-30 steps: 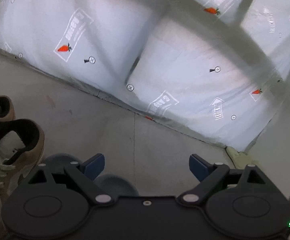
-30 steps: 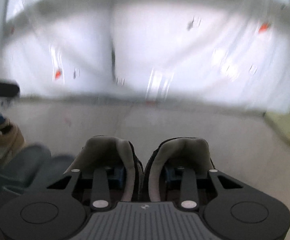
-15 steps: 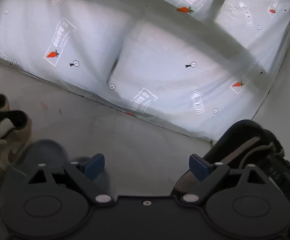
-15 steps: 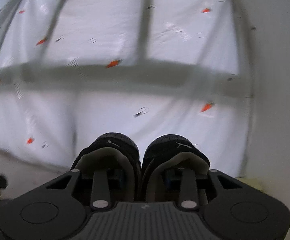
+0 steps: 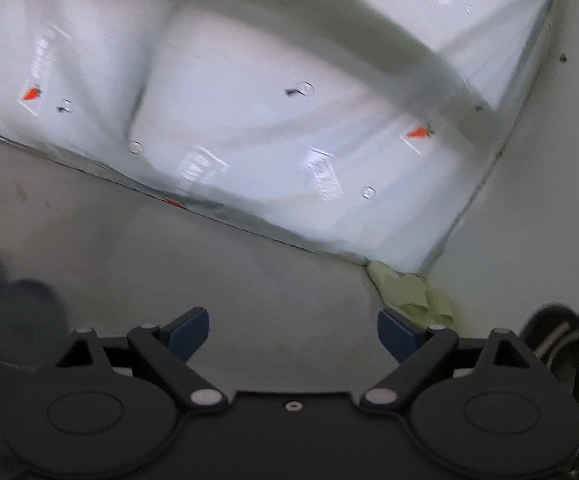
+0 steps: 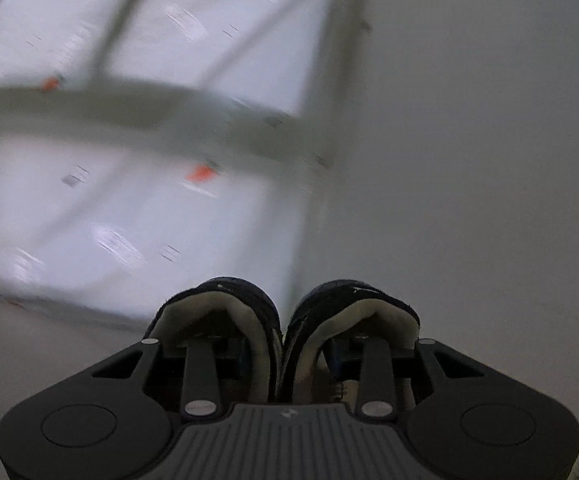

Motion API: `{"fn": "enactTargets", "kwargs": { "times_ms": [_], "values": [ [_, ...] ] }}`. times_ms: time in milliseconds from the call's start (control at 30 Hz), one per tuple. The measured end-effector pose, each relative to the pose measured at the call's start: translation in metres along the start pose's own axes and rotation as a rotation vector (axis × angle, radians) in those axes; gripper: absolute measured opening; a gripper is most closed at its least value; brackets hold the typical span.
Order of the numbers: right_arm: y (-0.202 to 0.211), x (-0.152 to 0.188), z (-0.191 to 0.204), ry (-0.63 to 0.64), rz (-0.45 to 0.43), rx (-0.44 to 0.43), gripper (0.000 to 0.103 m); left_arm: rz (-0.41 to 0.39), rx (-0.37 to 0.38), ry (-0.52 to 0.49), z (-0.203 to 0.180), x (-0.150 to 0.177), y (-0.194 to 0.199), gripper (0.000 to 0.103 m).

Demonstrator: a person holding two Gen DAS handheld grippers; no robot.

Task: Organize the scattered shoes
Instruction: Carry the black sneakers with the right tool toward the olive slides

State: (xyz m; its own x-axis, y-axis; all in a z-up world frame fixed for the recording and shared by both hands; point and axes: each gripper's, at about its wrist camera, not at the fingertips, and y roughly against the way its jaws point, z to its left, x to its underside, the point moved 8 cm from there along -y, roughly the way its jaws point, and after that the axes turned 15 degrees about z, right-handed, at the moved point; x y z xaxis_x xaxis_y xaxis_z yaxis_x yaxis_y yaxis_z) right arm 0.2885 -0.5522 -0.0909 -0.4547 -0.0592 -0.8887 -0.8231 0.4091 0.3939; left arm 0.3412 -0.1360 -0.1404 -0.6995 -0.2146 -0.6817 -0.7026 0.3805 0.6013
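Observation:
In the right wrist view my right gripper (image 6: 283, 354) is shut on a pair of black shoes (image 6: 245, 312) with pale lining. One finger is inside each shoe, and the two inner collars are pinched together between them. The pair hangs in the air before the covered rack. In the left wrist view my left gripper (image 5: 293, 330) is open with nothing between its blue pads (image 5: 189, 330). It hovers over bare floor. The black shoes (image 5: 565, 344) show at the lower right edge of this view. Blurred grey slippers (image 5: 17, 312) lie at the lower left.
A rack under a white plastic cover with orange carrot prints (image 5: 289, 92) stands on the floor ahead, its grey bars showing through. A pale green cloth (image 5: 413, 292) lies by its right corner. A plain wall (image 6: 489, 140) rises to the right.
The right gripper has carried the black shoes up and to the right, toward the wall. The left gripper swung right; the tan sneakers have left its view and the green cloth has come in.

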Motion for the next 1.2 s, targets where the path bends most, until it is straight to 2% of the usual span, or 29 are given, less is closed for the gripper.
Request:
{"fn": "enactTargets", "kwargs": {
  "times_ms": [100, 200, 433, 633, 833, 1000, 1100, 1200],
  "values": [
    [-0.016, 0.011, -0.043, -0.011, 0.056, 0.051, 0.038, 0.012, 0.011, -0.020, -0.035, -0.002, -0.020, 0.092],
    [-0.029, 0.019, -0.073, -0.020, 0.083, 0.057, 0.038, 0.026, 0.016, -0.040, -0.059, -0.002, -0.034, 0.092],
    [-0.077, 0.026, -0.104, -0.038, 0.150, 0.013, 0.038, 0.039, 0.007, -0.049, -0.103, 0.001, -0.063, 0.092],
    [-0.121, 0.020, -0.084, -0.020, 0.183, -0.016, 0.039, 0.042, -0.040, -0.027, -0.107, -0.004, -0.083, 0.092],
    [-0.199, 0.022, -0.051, 0.011, 0.306, -0.071, 0.040, 0.047, -0.117, 0.037, -0.089, -0.016, -0.105, 0.092],
    [-0.263, 0.038, -0.017, 0.072, 0.450, -0.167, 0.041, 0.062, -0.184, 0.071, -0.071, -0.029, -0.126, 0.092],
    [-0.299, 0.042, 0.000, 0.063, 0.542, -0.236, 0.041, 0.072, -0.201, 0.095, -0.062, -0.037, -0.142, 0.092],
    [-0.321, 0.034, 0.010, 0.055, 0.557, -0.273, 0.041, 0.079, -0.210, 0.107, -0.055, -0.043, -0.158, 0.092]
  ]
}}
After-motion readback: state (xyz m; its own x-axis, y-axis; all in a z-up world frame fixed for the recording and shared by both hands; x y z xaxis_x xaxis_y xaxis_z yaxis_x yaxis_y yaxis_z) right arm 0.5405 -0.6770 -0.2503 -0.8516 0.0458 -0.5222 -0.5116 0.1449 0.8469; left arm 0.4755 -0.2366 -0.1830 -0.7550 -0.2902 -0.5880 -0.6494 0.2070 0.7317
